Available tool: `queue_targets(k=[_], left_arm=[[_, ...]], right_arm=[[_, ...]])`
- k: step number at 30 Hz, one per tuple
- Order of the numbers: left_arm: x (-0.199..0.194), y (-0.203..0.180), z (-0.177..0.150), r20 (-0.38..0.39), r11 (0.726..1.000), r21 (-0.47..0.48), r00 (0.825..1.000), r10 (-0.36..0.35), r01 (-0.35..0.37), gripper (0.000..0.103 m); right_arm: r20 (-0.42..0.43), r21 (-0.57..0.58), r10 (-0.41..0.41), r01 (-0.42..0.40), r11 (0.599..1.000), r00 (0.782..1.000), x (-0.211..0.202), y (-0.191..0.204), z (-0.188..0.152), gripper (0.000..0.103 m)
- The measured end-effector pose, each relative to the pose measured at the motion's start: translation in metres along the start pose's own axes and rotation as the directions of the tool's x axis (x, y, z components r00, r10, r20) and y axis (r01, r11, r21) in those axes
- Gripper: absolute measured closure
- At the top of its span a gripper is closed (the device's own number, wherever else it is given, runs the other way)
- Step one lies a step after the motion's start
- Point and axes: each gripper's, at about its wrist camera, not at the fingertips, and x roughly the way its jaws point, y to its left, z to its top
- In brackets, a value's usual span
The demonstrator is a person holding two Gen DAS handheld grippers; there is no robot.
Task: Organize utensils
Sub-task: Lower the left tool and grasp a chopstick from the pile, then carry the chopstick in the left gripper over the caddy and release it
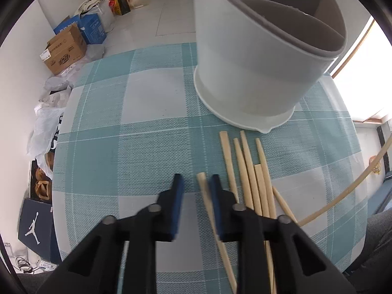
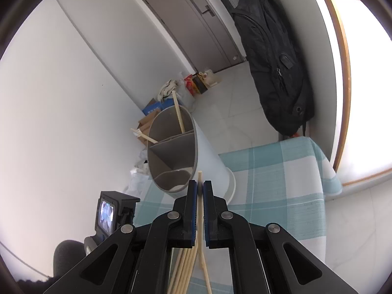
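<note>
A white utensil holder (image 1: 257, 61) with a grey divided insert stands on the teal checked tablecloth (image 1: 147, 134). Several pale wooden chopsticks (image 1: 245, 171) lie loose in front of it. My left gripper (image 1: 196, 186) points down at the cloth, its jaws apart. One chopstick (image 1: 202, 180) lies between them against the right pad, and the left pad is clear of it. My right gripper (image 2: 199, 191) is shut on a single chopstick (image 2: 200, 175), held above the table before the holder (image 2: 208, 156). Two chopsticks (image 2: 178, 112) lean in the holder's far compartment.
Cardboard boxes (image 1: 66, 46) and plastic bags (image 1: 44, 127) sit on the floor past the table's left edge. A black backpack (image 2: 274, 61) hangs by the bright window. The camera unit (image 2: 107, 215) of my left gripper shows at lower left in the right wrist view.
</note>
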Motion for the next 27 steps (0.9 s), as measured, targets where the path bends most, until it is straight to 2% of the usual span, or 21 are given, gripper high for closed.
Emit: queue_targets(k=[2,5,6,8,10,13,17,22,27], left_arm=[[0.000,-0.001,0.000,0.004,1.000,0.007,1.000,-0.012,0.012,0.100],[-0.001,0.004,-0.001,0.028,1.000,-0.009,1.000,-0.006,0.006,0.100],[-0.003,0.005,0.000,0.044,1.000,-0.016,0.999,0.016,-0.015,0.101],[-0.012,0.009,0.000,0.087,0.999,-0.031,0.996,-0.008,0.011,0.101],[-0.026,0.008,-0.002,0.146,0.999,-0.032,0.989,-0.003,0.007,0.101],[-0.054,0.009,-0.005,0.253,0.999,-0.031,0.967,-0.010,0.018,0.101],[-0.086,0.016,-0.008,0.358,0.994,-0.066,0.932,-0.056,0.085,0.101],[-0.109,0.021,-0.008,0.431,0.981,-0.104,0.896,-0.104,0.164,0.101],[-0.116,0.031,-0.001,0.481,0.965,-0.115,0.863,-0.154,0.236,0.102]], right_arm=[[0.002,0.001,0.000,0.000,1.000,1.000,0.000,0.000,0.001,0.099],[0.006,0.000,-0.001,0.001,1.000,1.000,-0.001,0.001,0.001,0.099],[0.006,-0.002,0.002,-0.002,1.000,1.000,-0.001,0.002,0.001,0.099],[0.016,-0.014,-0.002,0.002,1.000,1.000,-0.001,0.005,0.002,0.099],[0.024,-0.029,-0.001,0.002,1.000,1.000,-0.001,0.007,0.002,0.099],[0.033,-0.047,0.002,0.000,0.999,0.999,-0.003,0.013,0.001,0.099],[0.055,-0.088,0.007,-0.002,0.996,0.998,-0.007,0.024,-0.003,0.099],[0.078,-0.156,0.011,0.001,0.988,0.997,-0.011,0.044,-0.010,0.099],[0.092,-0.170,0.021,-0.005,0.985,0.996,-0.013,0.059,-0.010,0.099]])
